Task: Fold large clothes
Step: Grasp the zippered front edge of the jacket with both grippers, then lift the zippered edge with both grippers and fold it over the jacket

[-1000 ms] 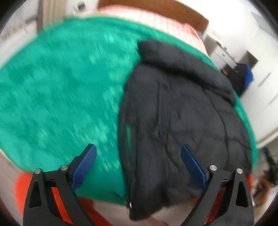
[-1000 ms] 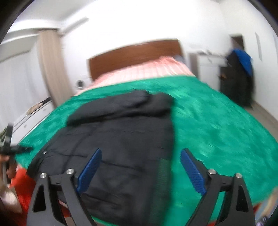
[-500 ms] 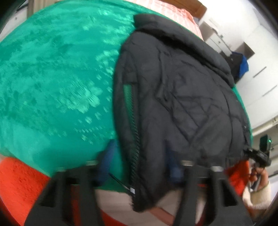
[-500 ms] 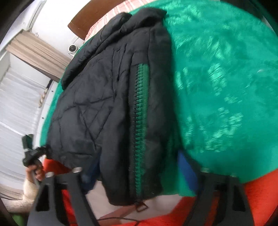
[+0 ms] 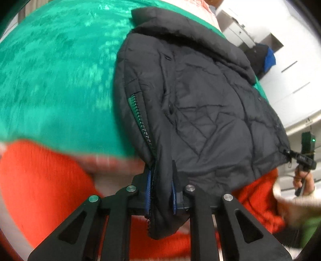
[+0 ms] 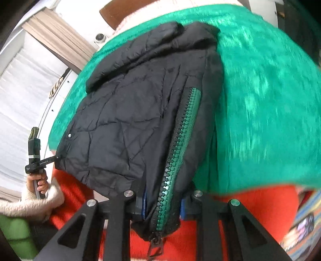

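A black quilted jacket (image 5: 202, 104) with a green zipper lies folded on a green blanket (image 5: 56, 80), its hem hanging over the bed's near edge. My left gripper (image 5: 160, 197) is shut on the hem's left corner beside the zipper. My right gripper (image 6: 163, 202) is shut on the hem's right corner, the zipper (image 6: 180, 138) running between its blue pads. The jacket (image 6: 136, 112) fills the middle of the right wrist view. Each gripper also shows in the other's view, at the jacket's far hem corner.
The green blanket (image 6: 264, 112) covers a bed with an orange cover (image 5: 40, 186) below it. A wooden headboard (image 6: 120, 12) and curtain (image 6: 58, 40) stand at the back. White cabinets (image 5: 291, 66) and dark clothing with a blue patch (image 5: 262, 58) stand to one side.
Both grippers have dropped to the jacket's hem and closed on its two corners. One second ago they were open above the bed.
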{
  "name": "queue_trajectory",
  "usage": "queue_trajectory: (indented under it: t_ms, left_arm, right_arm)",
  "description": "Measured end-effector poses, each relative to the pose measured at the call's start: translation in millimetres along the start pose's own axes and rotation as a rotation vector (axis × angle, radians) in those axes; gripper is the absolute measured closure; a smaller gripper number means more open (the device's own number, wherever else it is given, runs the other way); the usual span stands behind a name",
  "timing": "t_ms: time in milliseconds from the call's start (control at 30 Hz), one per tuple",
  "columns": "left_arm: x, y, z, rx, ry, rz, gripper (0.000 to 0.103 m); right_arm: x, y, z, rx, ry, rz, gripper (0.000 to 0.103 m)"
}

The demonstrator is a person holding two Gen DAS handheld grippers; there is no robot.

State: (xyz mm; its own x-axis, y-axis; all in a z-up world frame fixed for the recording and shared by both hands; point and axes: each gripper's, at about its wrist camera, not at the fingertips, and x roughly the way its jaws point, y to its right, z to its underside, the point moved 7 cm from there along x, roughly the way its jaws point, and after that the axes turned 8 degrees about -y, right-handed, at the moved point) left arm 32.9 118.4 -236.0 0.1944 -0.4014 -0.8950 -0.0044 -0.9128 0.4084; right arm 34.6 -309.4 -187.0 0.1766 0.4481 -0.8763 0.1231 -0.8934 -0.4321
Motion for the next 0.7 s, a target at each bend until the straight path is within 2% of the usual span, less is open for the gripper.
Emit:
queue_trajectory:
  t_ms: [67,133,200,267,367,400,467,567,600,633,700]
  left_arm:
    - [-13,3,23,-0.003,-0.016,0.029,0.089]
    - [-27,5,38,-0.011,-0.022,0.048,0.090]
    - [-44,10,39,-0.013,-0.021,0.070,0.090]
    - [-67,18,26,-0.007,0.011,0.105,0.090]
    - [-119,34,-34,0.026,0.145,0.164,0.090]
    - [-128,37,-48,0.034,0.172,0.173,0.090]
    - [-150,48,-97,0.068,0.254,0.182,0.090]
    - [-164,71,-189,0.140,0.416,0.086,0.088]
    - [-163,73,-207,0.150,0.442,0.067,0.084]
    - [-157,80,-241,0.166,0.468,0.035,0.083]
    - [-135,78,-294,0.123,0.454,-0.045,0.077]
  right_arm:
    - [-5,-1,16,0.039,-0.007,-0.054,0.081]
    - [-22,-5,26,0.083,0.023,-0.153,0.081]
    - [-39,-8,23,0.116,0.066,-0.245,0.081]
    - [-64,-16,5,0.103,0.120,-0.294,0.081]
    - [-94,-28,-41,0.048,0.194,-0.338,0.081]
    - [-103,-31,-61,0.036,0.218,-0.352,0.081]
    - [-114,-33,-107,0.013,0.262,-0.369,0.082]
    - [-110,-36,-196,0.019,0.322,-0.337,0.081]
    - [-104,-31,-227,0.038,0.343,-0.327,0.081]
    - [-98,-22,-256,0.063,0.371,-0.319,0.076]
    - [-79,-12,-301,0.091,0.367,-0.334,0.045]
